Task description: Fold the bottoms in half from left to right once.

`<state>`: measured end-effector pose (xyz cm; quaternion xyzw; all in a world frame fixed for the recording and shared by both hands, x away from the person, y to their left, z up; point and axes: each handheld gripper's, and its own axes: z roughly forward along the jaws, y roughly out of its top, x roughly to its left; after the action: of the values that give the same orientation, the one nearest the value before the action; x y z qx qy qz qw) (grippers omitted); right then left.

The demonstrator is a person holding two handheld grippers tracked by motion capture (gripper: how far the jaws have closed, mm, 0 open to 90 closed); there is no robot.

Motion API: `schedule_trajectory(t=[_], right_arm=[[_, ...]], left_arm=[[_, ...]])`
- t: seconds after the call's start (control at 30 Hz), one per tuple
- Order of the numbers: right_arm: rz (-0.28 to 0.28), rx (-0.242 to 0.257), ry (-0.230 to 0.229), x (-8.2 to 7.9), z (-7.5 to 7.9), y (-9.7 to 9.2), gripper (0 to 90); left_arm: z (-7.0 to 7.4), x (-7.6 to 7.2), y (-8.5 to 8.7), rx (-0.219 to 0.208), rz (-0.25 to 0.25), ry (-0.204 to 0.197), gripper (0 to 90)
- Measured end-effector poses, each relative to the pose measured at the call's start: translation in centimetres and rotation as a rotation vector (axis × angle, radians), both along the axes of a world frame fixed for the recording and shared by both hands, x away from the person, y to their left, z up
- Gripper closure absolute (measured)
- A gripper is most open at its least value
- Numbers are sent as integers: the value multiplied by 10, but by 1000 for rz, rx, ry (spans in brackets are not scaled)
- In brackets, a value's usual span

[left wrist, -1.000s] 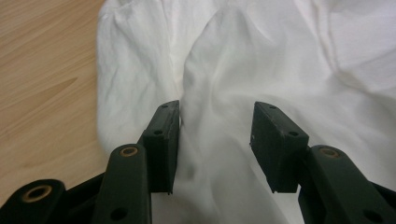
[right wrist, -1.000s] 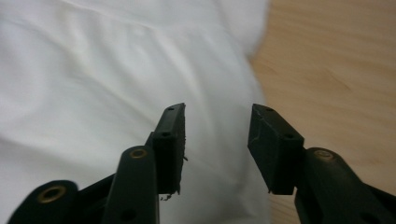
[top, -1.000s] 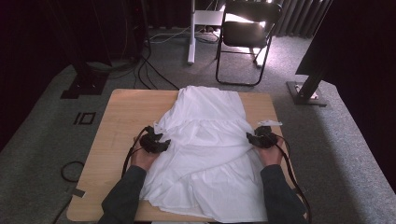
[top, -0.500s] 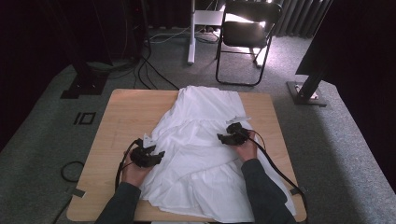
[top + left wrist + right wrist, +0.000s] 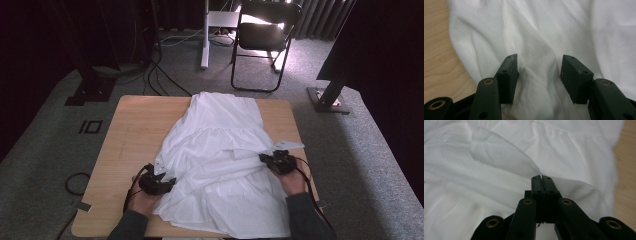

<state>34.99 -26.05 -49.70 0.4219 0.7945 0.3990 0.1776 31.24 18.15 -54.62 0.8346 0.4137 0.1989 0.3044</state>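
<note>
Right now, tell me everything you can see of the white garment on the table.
The white garment is thin, soft-looking cloth, apparently a tiered dress, lying flat and rumpled along the wooden table, narrow end away from the person, wide hem over the near edge. A seam crosses its middle. The right hand-held gripper is shut on a raised fold at its right edge; the left hand-held gripper stands open over its left edge, cloth between the jaws.

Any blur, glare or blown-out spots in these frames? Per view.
High view: soft overall, hard glare behind the chair, dark surroundings; the white dress keeps its folds. Left gripper view: dress sharp between the open tool, upper right corner washed out. Right gripper view: the shut tool sharp on a fold, table edge blurred.
</note>
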Motion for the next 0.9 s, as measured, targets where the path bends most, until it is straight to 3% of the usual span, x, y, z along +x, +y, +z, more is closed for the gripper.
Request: schedule_trajectory(t=[0.13, 0.23, 0.37, 0.43, 0.5, 0.57, 0.8, 0.83, 0.9], right_arm=[[-34, 70, -14, -38, 1, -39, 890], [-82, 67, 0, -59, -7, -61, 886], [-132, 72, 76, -76, -31, -80, 866], [-147, 68, 105, -78, -40, -81, 767], [-173, 47, 103, -80, -42, -78, 621], [-167, 74, 78, -80, -37, -72, 540], [-49, 107, 14, -70, -21, -20, 452], [-49, 107, 14, -70, -21, -20, 452], [-46, 100, 20, -57, -24, 0, 438]], left_arm=[[0, -9, 0, 6, -10, -4, 478], [-1, -13, 0, 1, -23, -2, 475], [-1, -20, -1, -12, -33, 0, 473], [-1, -24, 0, -14, -32, -2, 470], [0, -27, 1, -23, -29, -1, 468], [0, -30, 3, -32, -25, 0, 468], [-1, -38, 13, -49, 0, 1, 464], [-1, -38, 13, -49, 0, 1, 464], [-2, -40, 17, -57, 12, 11, 464]])
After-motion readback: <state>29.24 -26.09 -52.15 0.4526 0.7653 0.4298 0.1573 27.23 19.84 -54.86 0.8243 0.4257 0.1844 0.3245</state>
